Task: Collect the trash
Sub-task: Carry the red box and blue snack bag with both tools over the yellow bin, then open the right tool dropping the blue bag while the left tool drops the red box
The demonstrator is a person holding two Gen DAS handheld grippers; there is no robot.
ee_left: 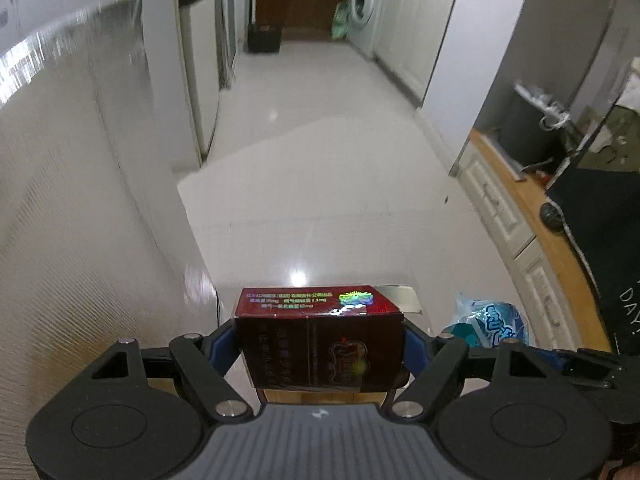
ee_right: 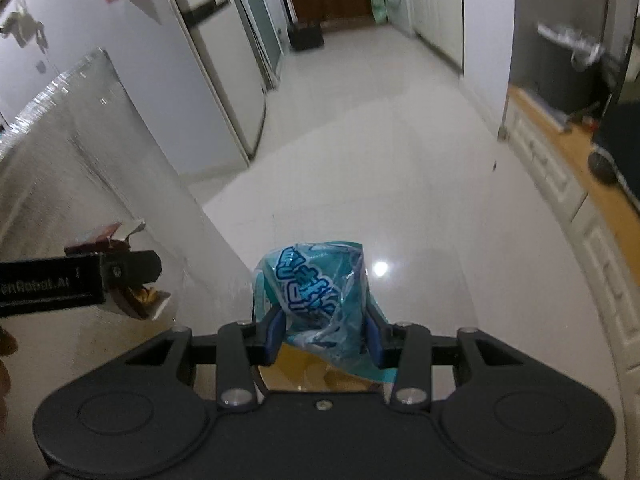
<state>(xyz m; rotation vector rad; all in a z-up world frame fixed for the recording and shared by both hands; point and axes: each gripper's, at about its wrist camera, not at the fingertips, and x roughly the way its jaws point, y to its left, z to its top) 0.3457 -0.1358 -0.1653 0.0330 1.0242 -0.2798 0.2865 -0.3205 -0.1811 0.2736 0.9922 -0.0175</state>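
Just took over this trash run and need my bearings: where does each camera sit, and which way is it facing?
Left wrist: on the left gripper, looking down its fingers across white floor toward a washing machine; it holds a dark red box.
Right wrist: on the right gripper, facing likewise; it holds a blue plastic wrapper.
Shared: floor, washing machine, fridge, and each view catches the other's trash.

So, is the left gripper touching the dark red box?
Touching. In the left wrist view, the left gripper has its blue pads pressed on both sides of the dark red box.
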